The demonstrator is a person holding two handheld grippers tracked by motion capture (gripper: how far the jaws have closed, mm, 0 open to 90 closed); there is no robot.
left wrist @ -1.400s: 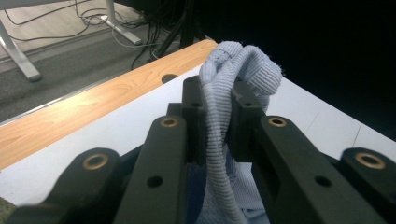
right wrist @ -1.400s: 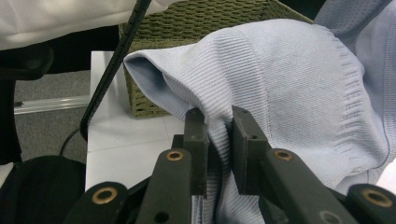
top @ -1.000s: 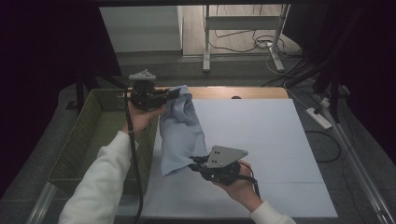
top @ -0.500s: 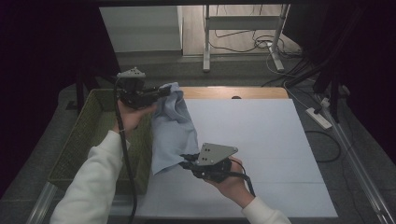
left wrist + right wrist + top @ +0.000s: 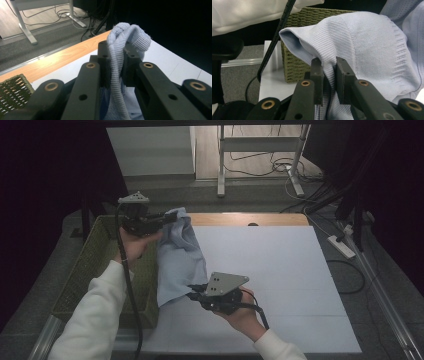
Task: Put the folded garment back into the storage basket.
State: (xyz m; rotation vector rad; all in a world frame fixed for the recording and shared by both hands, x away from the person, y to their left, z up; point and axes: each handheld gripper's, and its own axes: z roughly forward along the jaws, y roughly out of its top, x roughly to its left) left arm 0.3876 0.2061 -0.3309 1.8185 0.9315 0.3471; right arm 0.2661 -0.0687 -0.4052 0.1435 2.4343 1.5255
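Both grippers clamp a pale blue knit garment bearing no legible writing.

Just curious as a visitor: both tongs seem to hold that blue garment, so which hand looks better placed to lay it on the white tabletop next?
Probably the right. The right tongs grip the blue garment low above the white tabletop, while the left tongs hold its top high beside the wicker basket.

A pale blue, finely ribbed cloth is seen beside an olive-green woven basket. The surface is covered in white, with a light wood strip along its far edge. Black tongs and white sleeves are shown.
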